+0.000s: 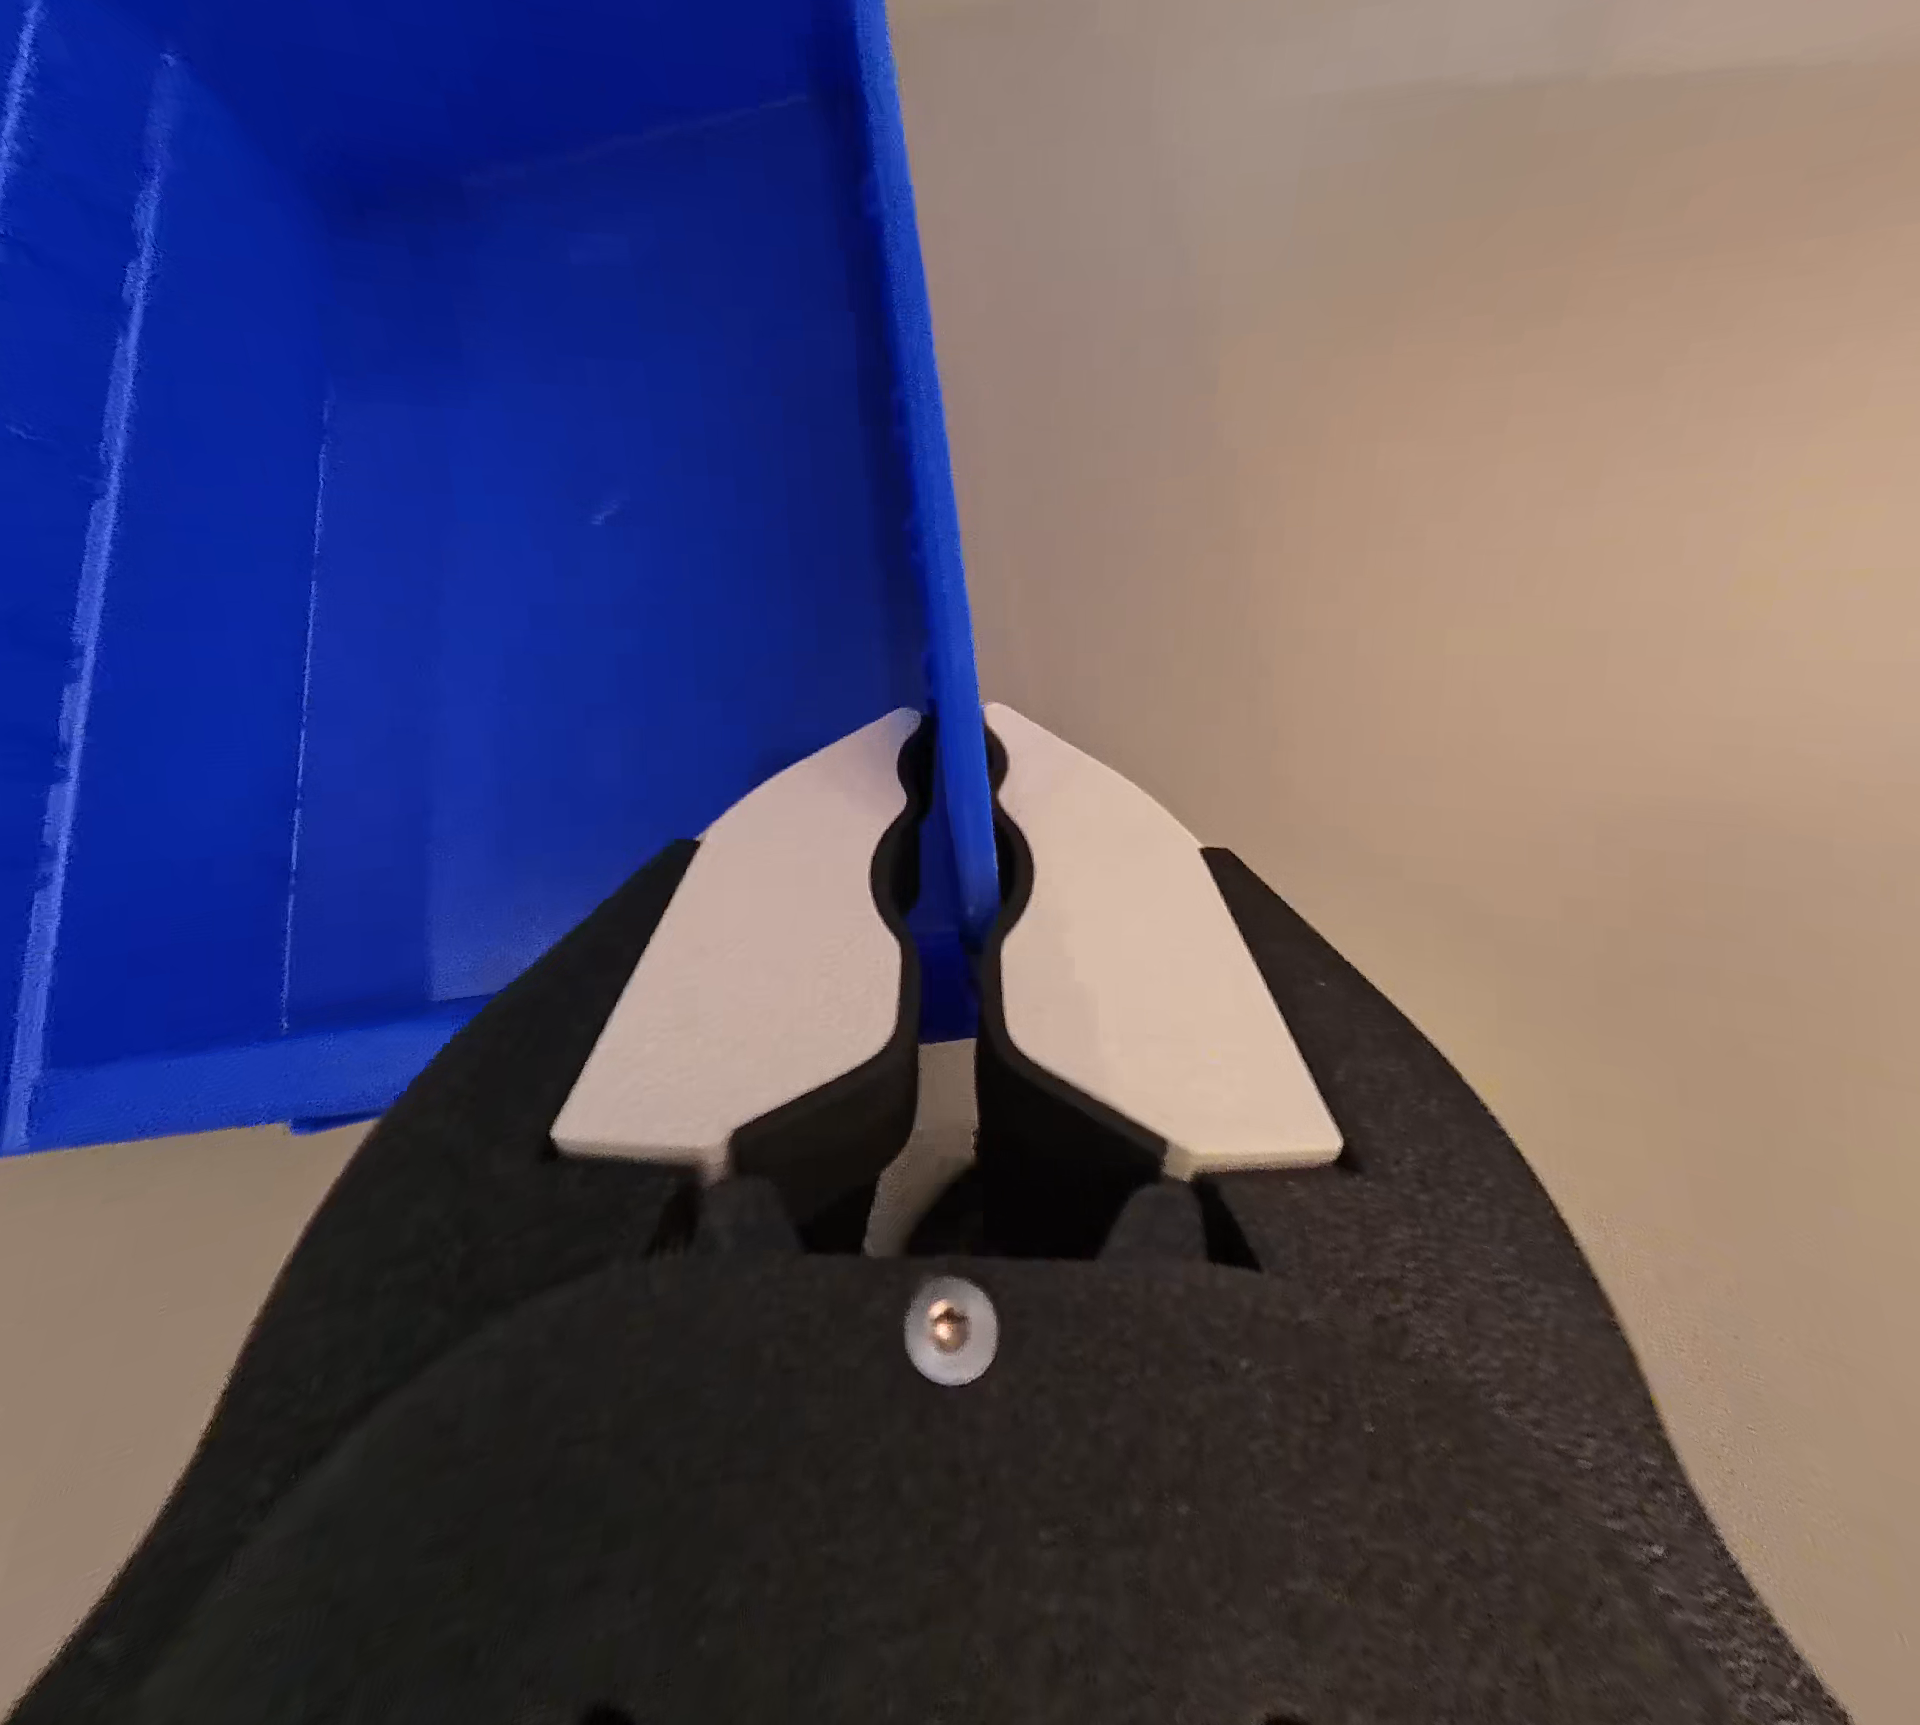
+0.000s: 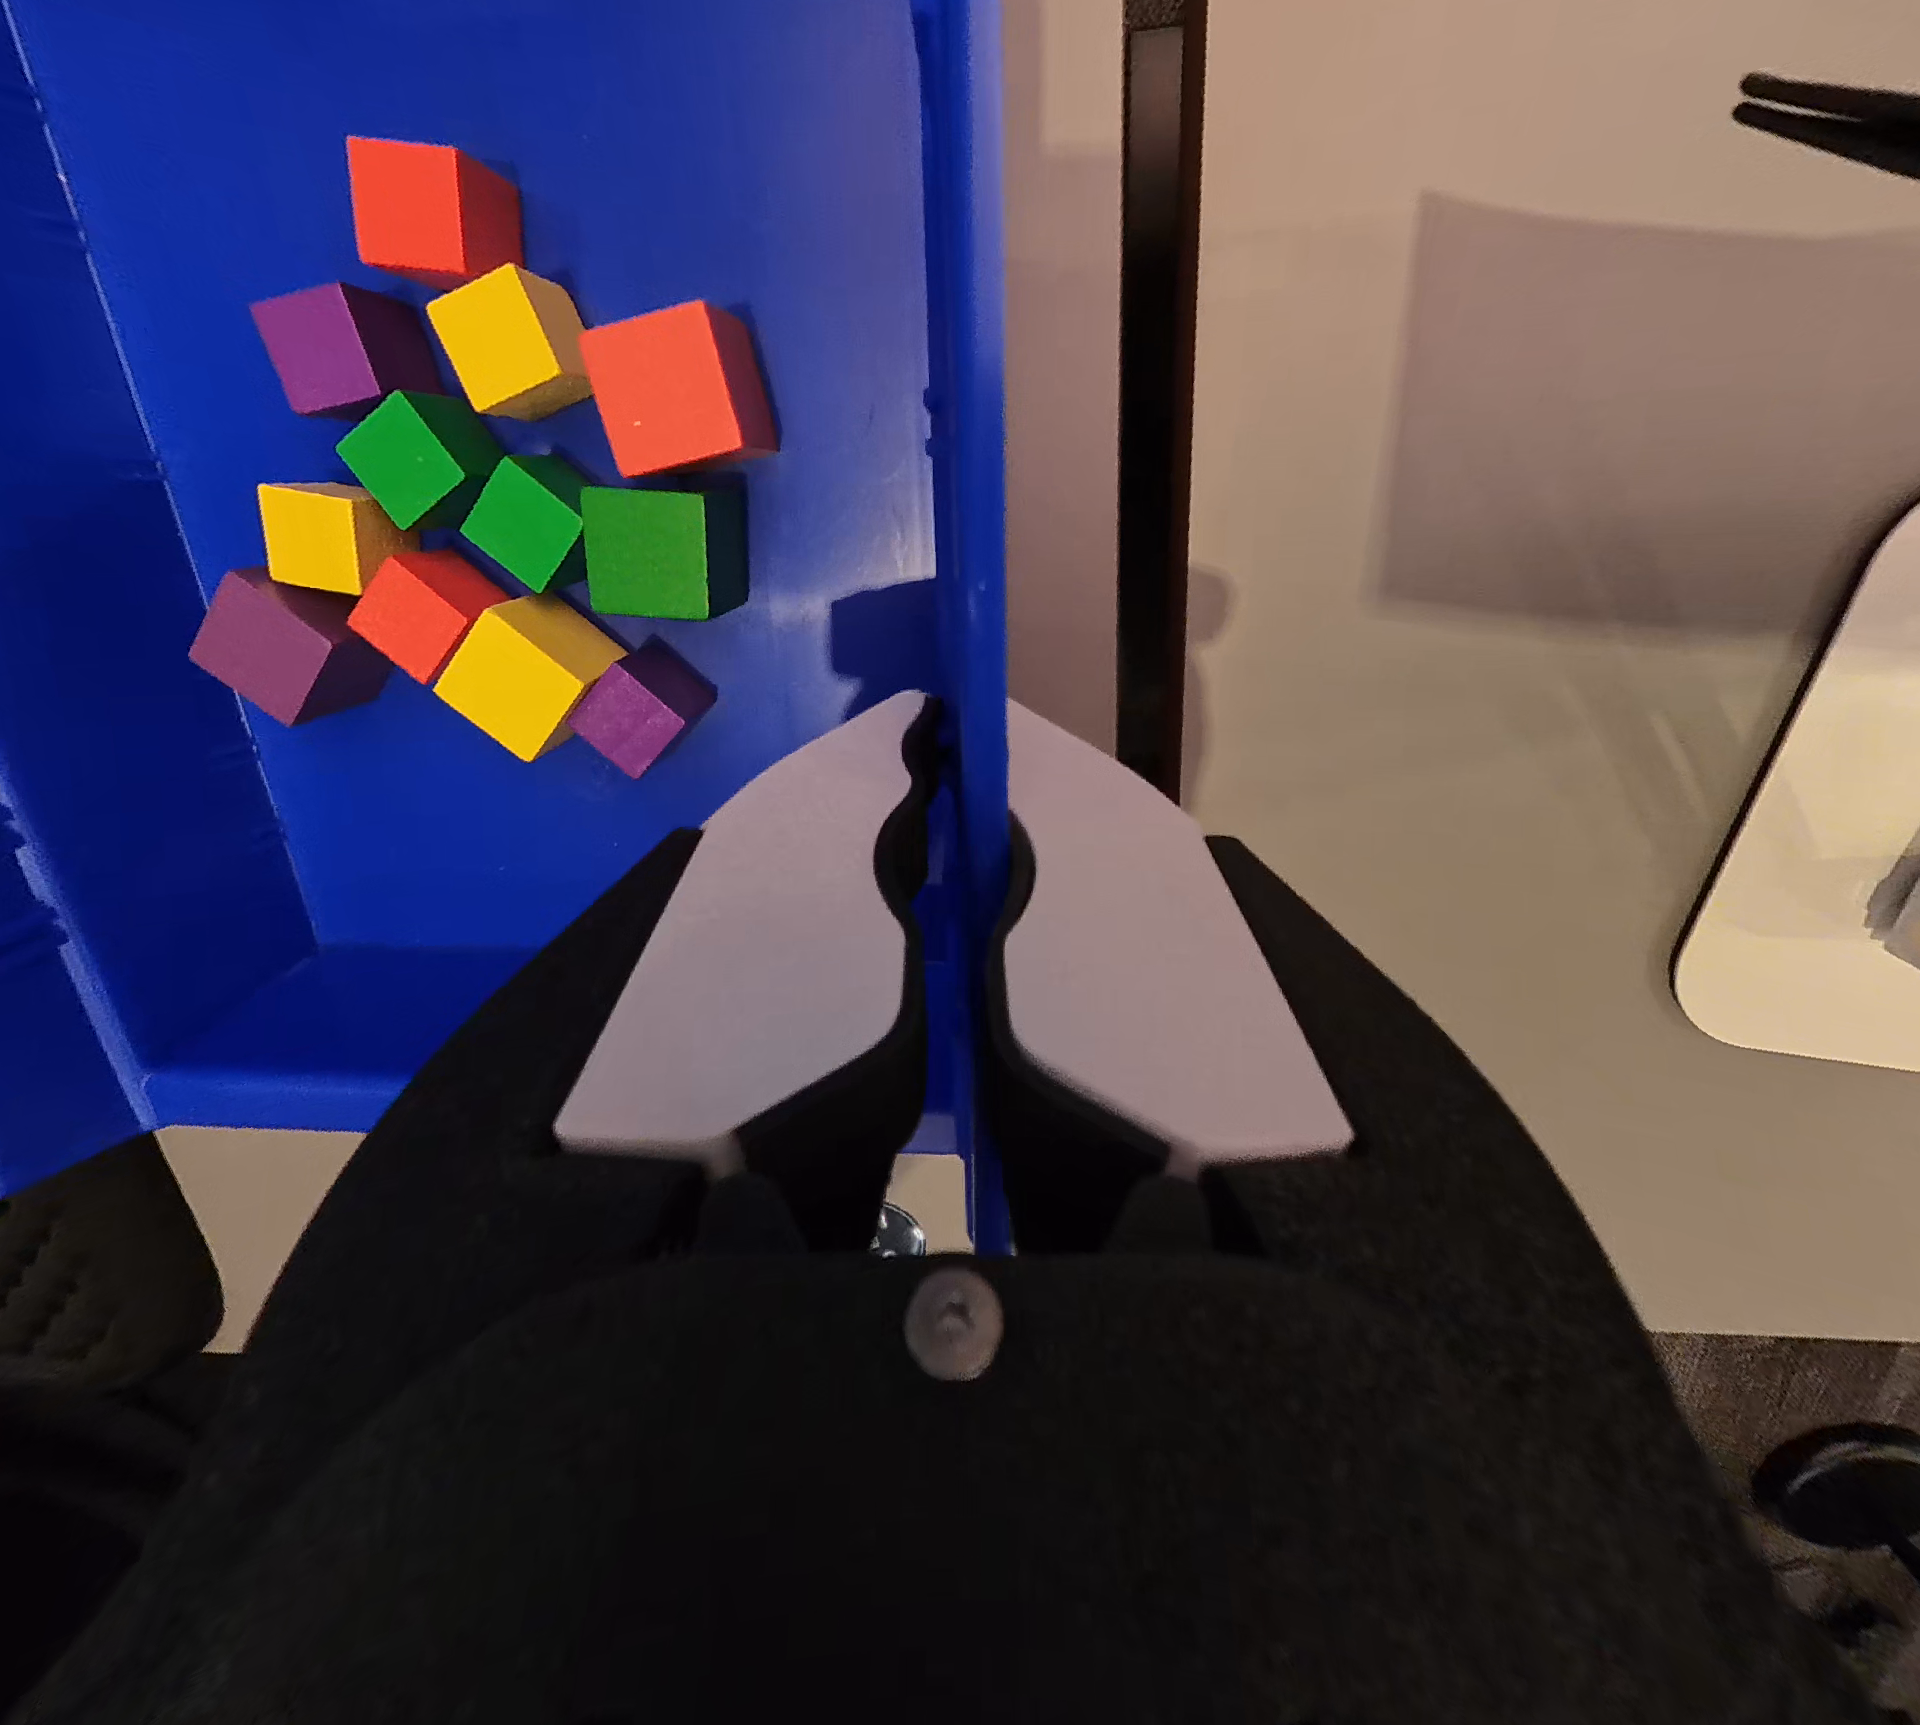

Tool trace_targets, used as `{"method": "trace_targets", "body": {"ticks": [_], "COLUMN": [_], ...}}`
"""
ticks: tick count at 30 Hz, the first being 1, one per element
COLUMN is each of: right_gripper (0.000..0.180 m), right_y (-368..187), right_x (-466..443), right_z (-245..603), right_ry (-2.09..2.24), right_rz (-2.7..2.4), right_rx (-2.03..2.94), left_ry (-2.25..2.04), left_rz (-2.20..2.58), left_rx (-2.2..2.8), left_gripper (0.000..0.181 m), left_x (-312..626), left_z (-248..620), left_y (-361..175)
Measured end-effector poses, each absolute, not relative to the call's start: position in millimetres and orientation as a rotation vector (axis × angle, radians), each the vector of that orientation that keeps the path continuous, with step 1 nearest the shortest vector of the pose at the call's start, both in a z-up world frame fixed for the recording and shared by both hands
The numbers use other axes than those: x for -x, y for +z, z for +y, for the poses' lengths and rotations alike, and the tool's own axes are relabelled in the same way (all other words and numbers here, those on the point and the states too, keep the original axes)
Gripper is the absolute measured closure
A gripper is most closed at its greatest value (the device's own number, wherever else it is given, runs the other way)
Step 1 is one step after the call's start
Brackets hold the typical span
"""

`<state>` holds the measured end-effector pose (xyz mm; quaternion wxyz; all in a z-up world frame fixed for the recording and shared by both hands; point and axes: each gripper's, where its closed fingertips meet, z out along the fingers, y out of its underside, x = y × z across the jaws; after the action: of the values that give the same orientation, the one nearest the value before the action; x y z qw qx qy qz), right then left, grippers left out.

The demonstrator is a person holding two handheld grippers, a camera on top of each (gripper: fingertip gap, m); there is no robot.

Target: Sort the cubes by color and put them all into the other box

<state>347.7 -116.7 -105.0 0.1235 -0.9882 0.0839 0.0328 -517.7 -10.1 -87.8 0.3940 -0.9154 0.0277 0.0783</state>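
The cubes (image 2: 488,470) lie in a loose heap on the floor of a blue box (image 2: 665,13), red, yellow, green and purple mixed, several touching or leaning on one another, none sorted yet. They look like small painted wooden blocks: light, stiff, flat-faced and probably a little slick, so each would best be pinched across two opposite flat faces, starting with the ones at the fringe of the heap such as the upper red cube (image 2: 421,205) or the purple cube (image 2: 634,714) nearest the claw, which have free sides. The green ones in the middle are hemmed in and would likely nudge their neighbours. The right claw (image 2: 961,802) is pressed onto the thin right-hand wall of this box, one finger inside and one outside. In the left wrist view the left claw (image 1: 956,802) pinches the wall of an empty blue box (image 1: 468,428) in the same way; that box seems tilted or lifted, though I cannot tell for sure. Both boxes appear thin, rigid plastic, light enough to swing from a one-edge grip. Beyond the walls the pale bench (image 2: 1455,844) is open, with a white rounded tray (image 2: 1766,896) to the right and a dark upright post (image 2: 1164,325) behind.
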Motion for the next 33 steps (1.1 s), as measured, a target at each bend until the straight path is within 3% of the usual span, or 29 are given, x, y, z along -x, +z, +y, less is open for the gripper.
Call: {"method": "trace_targets", "body": {"ticks": [13, 30, 33], "right_gripper": [0.174, 0.174, 0.161], "right_y": [-105.3, -106.3, -113.0], "right_x": [-343.7, -326.9, -323.6], "right_z": [-119.7, -124.6, -121.1], "right_ry": [0.068, 0.086, 0.127], "right_rz": [0.326, 0.367, 0.358], "right_rx": [2.905, 2.901, 2.916], "left_ry": [0.225, 0.173, 0.162], "left_rz": [0.282, 0.687, 0.745], "left_rx": [2.244, 2.142, 2.127], "left_gripper": [0.166, 0.157, 0.156], "left_x": [364.8, 256.4, 239.3], "left_z": [-3.4, -37.4, -42.9], "left_y": [-90.7, -95.1, -95.7]}}
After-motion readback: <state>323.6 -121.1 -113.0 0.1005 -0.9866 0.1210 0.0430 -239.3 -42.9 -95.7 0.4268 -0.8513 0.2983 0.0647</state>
